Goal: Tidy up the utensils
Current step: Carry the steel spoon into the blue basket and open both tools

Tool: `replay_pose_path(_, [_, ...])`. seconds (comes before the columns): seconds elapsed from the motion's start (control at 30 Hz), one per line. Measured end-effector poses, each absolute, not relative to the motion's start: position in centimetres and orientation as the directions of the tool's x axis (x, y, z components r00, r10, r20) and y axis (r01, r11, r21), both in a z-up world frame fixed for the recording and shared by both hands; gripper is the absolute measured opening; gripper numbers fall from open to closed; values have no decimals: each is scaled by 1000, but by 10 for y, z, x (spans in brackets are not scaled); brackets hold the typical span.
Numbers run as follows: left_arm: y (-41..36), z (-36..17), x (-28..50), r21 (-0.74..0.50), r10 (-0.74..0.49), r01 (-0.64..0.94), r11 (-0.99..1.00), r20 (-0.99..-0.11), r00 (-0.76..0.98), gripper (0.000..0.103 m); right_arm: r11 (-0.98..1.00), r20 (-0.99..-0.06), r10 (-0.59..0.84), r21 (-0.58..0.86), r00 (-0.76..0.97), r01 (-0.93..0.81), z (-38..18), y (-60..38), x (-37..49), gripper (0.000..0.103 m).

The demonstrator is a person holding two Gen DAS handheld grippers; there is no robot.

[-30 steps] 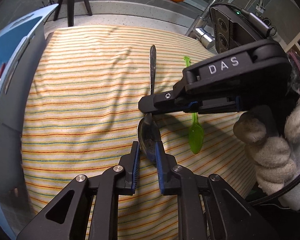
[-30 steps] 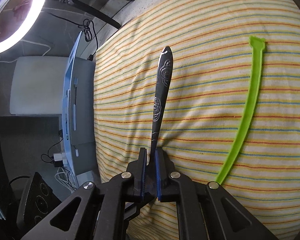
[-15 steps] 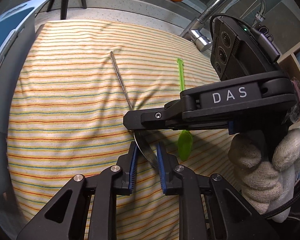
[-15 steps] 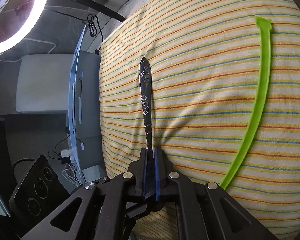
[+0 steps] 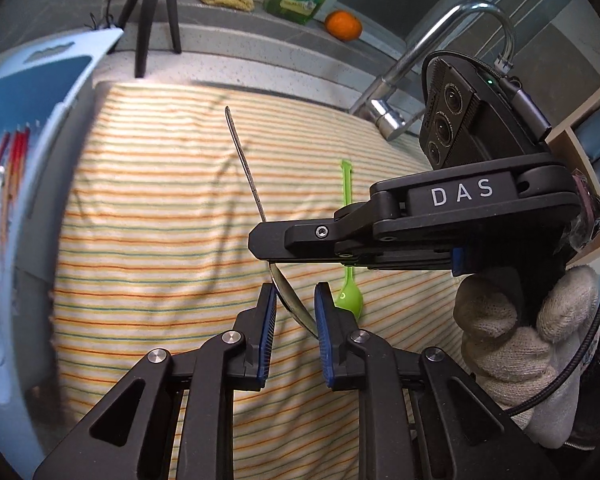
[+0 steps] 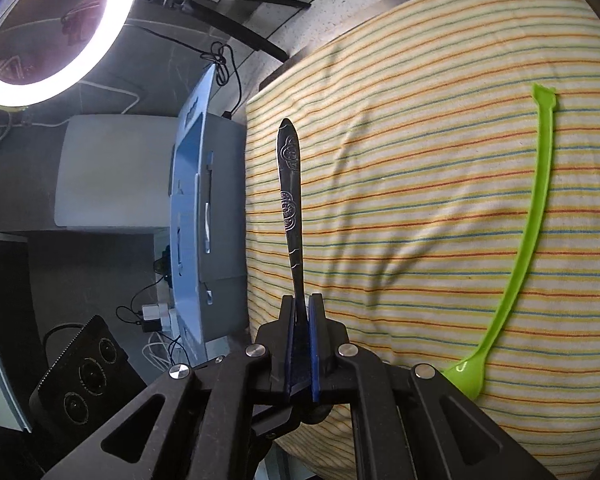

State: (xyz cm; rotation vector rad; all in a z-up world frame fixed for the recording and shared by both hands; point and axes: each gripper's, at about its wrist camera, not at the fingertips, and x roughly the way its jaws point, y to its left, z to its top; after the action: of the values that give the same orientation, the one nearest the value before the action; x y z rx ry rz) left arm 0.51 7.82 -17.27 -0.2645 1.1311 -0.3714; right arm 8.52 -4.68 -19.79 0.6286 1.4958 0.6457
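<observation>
My right gripper (image 6: pixel 300 312) is shut on the neck of a patterned metal spoon (image 6: pixel 290 184) and holds it above the striped cloth (image 6: pixel 420 160), handle pointing away. In the left wrist view the same spoon (image 5: pixel 246 168) shows edge-on, its bowl (image 5: pixel 296 304) lying between the blue pads of my left gripper (image 5: pixel 294 304). The left jaws stand slightly apart around the bowl. The right gripper (image 5: pixel 260 240) crosses the view from the right. A green plastic spoon (image 5: pixel 347 240) lies flat on the cloth; it also shows in the right wrist view (image 6: pixel 528 240).
A blue utensil basket (image 5: pixel 40 92) with red sticks inside stands at the cloth's left edge, also visible in the right wrist view (image 6: pixel 192 208). A tap (image 5: pixel 440 40), an orange (image 5: pixel 343 24), a soap bottle and a tripod leg (image 5: pixel 172 12) stand behind the cloth. A ring light (image 6: pixel 52 32) hangs above.
The right gripper has lifted the metal spoon off the cloth and turned it onto its edge. Both grippers have risen, and the basket has come further into view on the left.
</observation>
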Motion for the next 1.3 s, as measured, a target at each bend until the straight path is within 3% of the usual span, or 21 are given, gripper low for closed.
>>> replay_pose_path(0.5, [174,-122,-10,-290,-298,95,952,-822,485,18,624,-632,774,772,-40,-122,-162,81,98,6])
replay_pose_path(1.3, [247,-164,11,-354,-338,36,935,-852,401,18,735,-741,669,671,-54,-100,-205,160,118,6])
